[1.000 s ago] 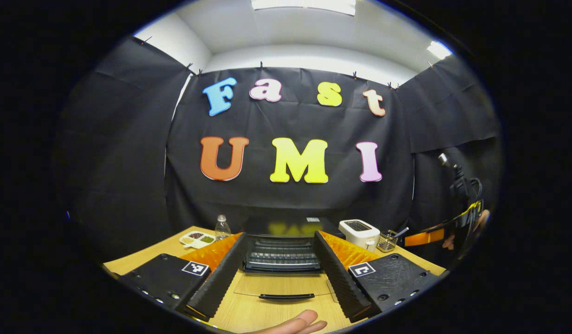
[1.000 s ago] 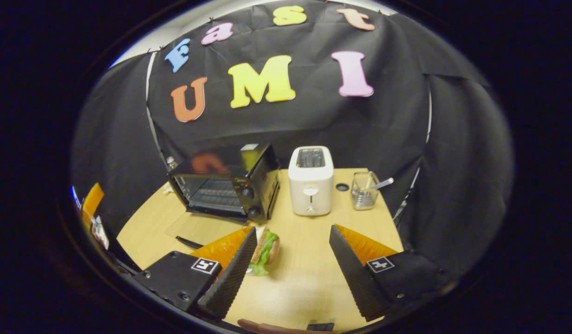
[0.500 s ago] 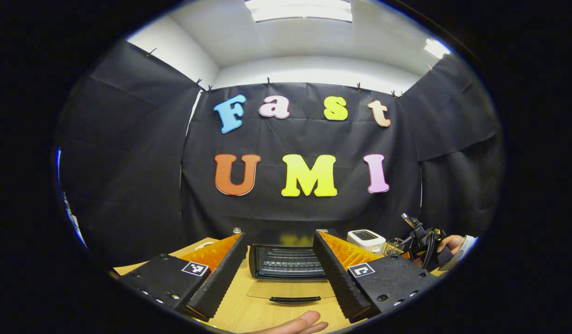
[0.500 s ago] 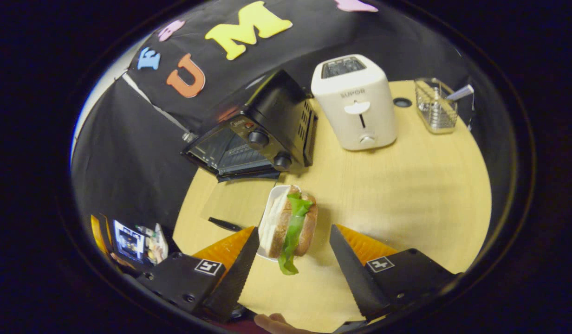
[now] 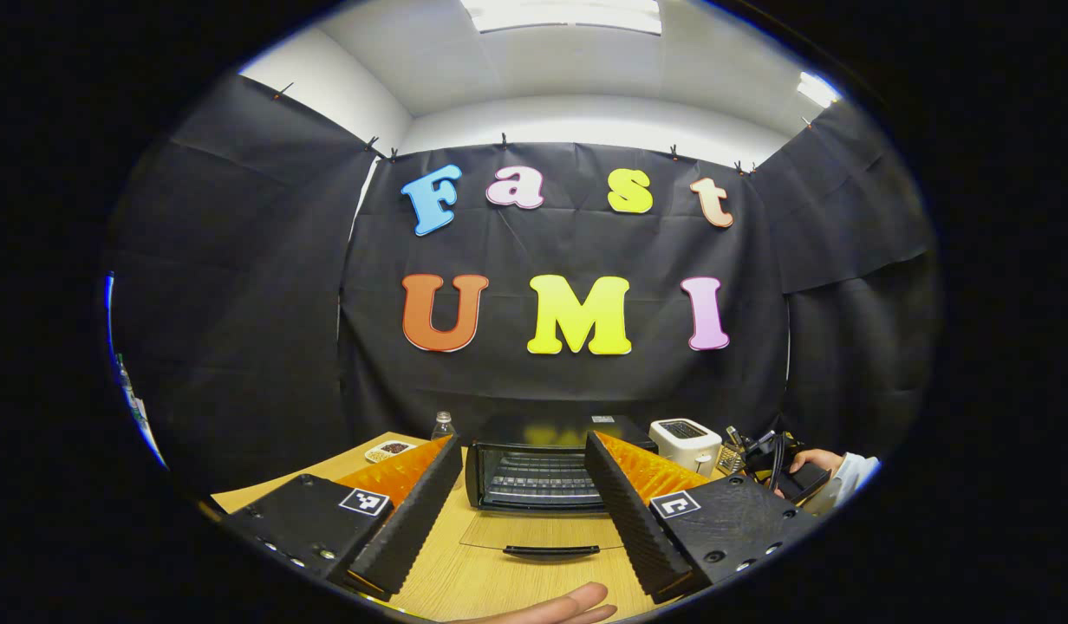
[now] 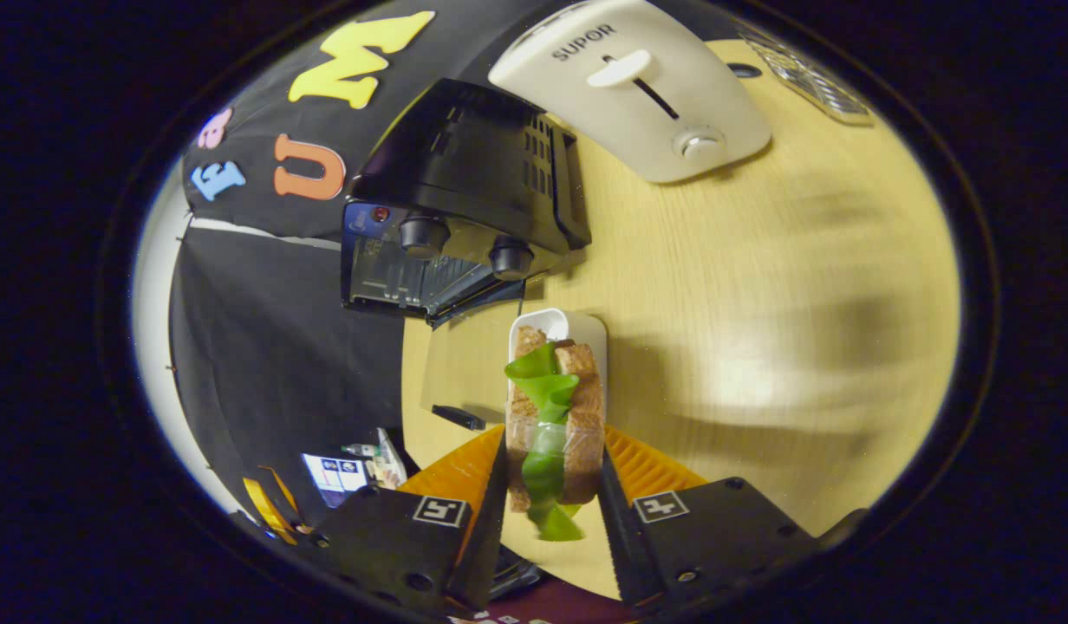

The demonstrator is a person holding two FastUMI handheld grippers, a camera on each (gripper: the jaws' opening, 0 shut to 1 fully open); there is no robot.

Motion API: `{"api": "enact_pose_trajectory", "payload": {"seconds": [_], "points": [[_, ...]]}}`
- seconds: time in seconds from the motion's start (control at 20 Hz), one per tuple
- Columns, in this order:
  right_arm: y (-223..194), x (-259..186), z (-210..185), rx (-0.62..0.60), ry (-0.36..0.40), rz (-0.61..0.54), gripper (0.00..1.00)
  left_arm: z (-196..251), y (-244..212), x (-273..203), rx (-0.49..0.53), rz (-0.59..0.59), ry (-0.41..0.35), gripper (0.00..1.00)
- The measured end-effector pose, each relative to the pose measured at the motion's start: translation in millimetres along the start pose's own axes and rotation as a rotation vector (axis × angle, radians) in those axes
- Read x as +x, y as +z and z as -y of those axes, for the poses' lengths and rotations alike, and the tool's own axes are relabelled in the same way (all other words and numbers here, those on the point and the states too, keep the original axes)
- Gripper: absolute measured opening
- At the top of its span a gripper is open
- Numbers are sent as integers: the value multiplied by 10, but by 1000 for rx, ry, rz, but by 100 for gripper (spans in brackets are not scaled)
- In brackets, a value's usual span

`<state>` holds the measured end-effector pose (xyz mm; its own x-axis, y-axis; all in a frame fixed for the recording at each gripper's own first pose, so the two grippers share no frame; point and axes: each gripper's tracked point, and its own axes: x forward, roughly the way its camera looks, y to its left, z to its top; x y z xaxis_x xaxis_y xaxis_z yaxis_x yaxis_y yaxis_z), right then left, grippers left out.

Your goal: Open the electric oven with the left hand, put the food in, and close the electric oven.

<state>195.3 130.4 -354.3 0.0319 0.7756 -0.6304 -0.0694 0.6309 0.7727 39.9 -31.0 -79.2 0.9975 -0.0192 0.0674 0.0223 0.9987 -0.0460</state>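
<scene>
The wooden table (image 6: 759, 286) carries the boxy black oven (image 6: 465, 191) at upper left of the right gripper view, its glass door (image 5: 543, 530) lying open and flat. The right gripper (image 6: 547, 507) is clamped on the sandwich (image 6: 556, 416) over its white tray (image 6: 586, 334), bottom centre. The soft bread and limp lettuce likely need a light, level squeeze. The left gripper (image 5: 521, 507) hangs with fingers apart, empty.

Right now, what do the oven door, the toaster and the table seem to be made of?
Oven door: looks like clear glass, the table shows through it, with a dark handle. Toaster: probably smooth white plastic with a slight sheen. Table: pale wood or wood-look laminate, with visible grain.
</scene>
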Motion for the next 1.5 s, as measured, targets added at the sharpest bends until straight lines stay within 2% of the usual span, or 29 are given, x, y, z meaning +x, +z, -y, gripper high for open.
{"api": "enact_pose_trajectory", "payload": {"seconds": [0.05,0.1,0.15,0.3,0.35,0.4,0.45,0.7,0.85,1.0,1.15,1.25,1.45,1.5], "points": [[-22,19,-10,-9,8,-2,54,-24,-14,-17,6,1,2,93],[-10,-10,5,-15,0,11,37,-47,-30,-38,9,1,1,93],[-29,-13,-10,-13,-9,20,43,-63,-47,-67,9,-2,-3,93],[-127,-59,-107,5,-19,48,39,-158,-84,-105,-2,-5,-5,93],[-168,-106,-154,5,-17,67,30,-191,-114,-119,-8,-11,-7,93],[-217,-162,-214,0,-12,89,30,-230,-120,-136,-13,-12,-7,94],[-268,-222,-275,-8,-8,115,39,-275,-111,-167,-21,-6,-6,94],[-579,-419,-538,-15,41,239,39,-436,-134,-285,-53,-7,-24,93],[-732,-404,-588,24,57,323,39,-419,-196,-347,-40,-11,-57,94],[-830,-274,-623,73,76,412,39,-391,-337,-350,-12,-29,-85,93],[-899,-121,-867,115,168,483,39,-436,-423,-367,10,-39,-89,93],[-871,35,-1022,130,204,541,39,-472,-486,-393,4,-49,-97,94],[-803,447,-1305,61,185,606,39,-616,-565,-409,-9,-63,-91,93],[-776,563,-1370,57,183,616,29,-648,-580,-426,-10,-67,-90,94]]}}
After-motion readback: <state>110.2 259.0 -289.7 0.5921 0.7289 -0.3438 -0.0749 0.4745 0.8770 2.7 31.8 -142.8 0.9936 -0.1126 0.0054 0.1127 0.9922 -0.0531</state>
